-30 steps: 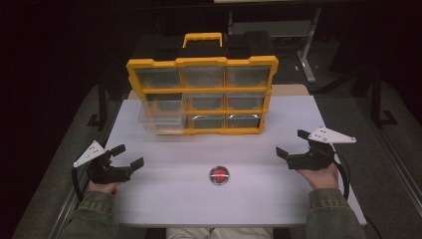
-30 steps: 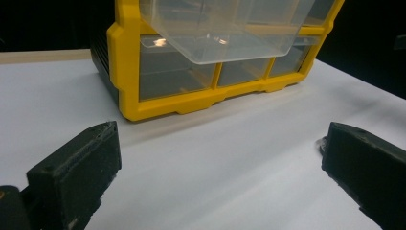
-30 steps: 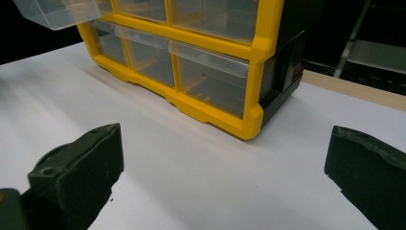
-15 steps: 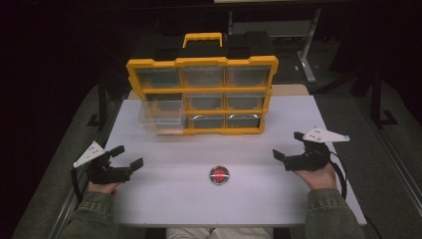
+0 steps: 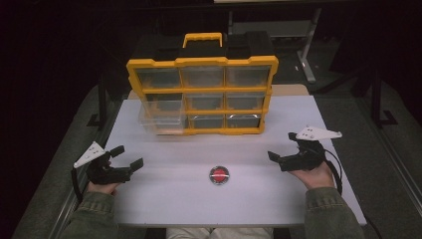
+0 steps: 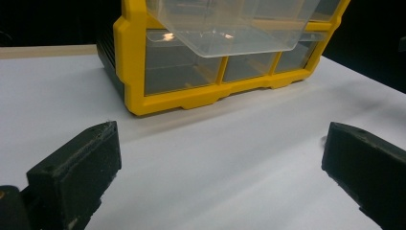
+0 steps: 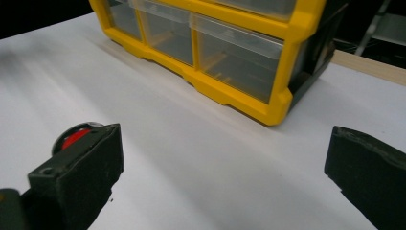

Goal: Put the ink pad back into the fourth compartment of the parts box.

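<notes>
Looking at the tabletop first: white, mostly bare, nothing cluttering the approach paths.

Organizer stands upright at the back, yellow frame, three rows of clear drawers, handle on top. One drawer on its left column is pulled partway out and overhangs the tabletop; in the left gripper view it hangs above and ahead of the jaws.

Left gripper sits near the front-left edge, jaws wide, holding nothing, aimed toward the organizer. Right gripper sits front-right, jaws wide too, empty, angled inward.

Puck, small, round, red centre in a dark rim, lies flat front-centre between the grippers, well apart from the organizer. In the right gripper view it sits just behind the left-hand jaw.

My read: the step in hand is the right gripper reaching for the puck, with the open drawer as the likely drop. To do it well: come down square over it, jaws straddling the rim, close on the sides, since it's low and could skid on the smooth surface. Path to the drawer is clear; only the drawer's front lip needs clearing on the way in.
</notes>
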{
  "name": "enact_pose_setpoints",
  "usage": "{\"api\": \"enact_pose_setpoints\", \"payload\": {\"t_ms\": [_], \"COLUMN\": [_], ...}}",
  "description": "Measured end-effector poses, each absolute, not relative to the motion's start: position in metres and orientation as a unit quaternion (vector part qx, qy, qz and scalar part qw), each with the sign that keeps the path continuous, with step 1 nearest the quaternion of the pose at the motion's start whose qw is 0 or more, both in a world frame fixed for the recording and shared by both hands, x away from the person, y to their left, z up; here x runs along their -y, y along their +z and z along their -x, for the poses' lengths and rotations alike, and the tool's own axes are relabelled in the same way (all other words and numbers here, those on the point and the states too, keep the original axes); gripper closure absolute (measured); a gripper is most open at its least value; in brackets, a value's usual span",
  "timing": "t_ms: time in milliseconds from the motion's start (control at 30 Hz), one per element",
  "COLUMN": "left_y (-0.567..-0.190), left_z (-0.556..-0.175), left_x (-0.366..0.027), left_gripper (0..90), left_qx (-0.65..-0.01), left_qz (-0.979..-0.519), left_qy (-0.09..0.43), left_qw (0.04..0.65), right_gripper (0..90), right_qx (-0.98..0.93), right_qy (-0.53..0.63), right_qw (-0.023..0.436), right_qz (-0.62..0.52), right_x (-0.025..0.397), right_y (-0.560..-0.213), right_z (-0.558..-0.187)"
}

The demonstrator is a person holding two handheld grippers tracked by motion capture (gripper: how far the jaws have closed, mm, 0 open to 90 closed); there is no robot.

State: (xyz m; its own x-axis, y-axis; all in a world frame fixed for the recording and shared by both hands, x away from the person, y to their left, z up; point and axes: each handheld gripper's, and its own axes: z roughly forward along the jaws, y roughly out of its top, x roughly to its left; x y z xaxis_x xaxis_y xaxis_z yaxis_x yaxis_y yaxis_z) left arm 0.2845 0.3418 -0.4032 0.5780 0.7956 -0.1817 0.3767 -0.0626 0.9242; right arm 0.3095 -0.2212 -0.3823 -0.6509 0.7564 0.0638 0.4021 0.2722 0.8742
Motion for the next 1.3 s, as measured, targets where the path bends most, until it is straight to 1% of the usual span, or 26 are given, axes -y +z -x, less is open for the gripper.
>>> {"api": "enact_pose_setpoints", "payload": {"t_ms": [567, 667, 1300], "left_y": [-0.404, -0.404, -0.404], "left_z": [-0.285, -0.285, -0.285], "left_x": [-0.341, -0.341, -0.341], "left_gripper": [0.0, 0.0, 0.0], "left_qx": [-0.416, -0.415, -0.416], "left_qz": [-0.706, -0.707, -0.708], "left_qy": [0.188, 0.188, 0.189], "left_qw": [0.542, 0.541, 0.538], "right_gripper": [0.0, 0.0, 0.0], "right_qx": [-0.801, -0.806, -0.821], "right_qy": [0.465, 0.462, 0.458], "right_qw": [0.169, 0.172, 0.151], "right_qz": [-0.337, -0.327, -0.305], "right_x": [0.192, 0.185, 0.163], "right_y": [-0.375, -0.375, -0.378], "right_z": [-0.312, -0.311, -0.311]}}
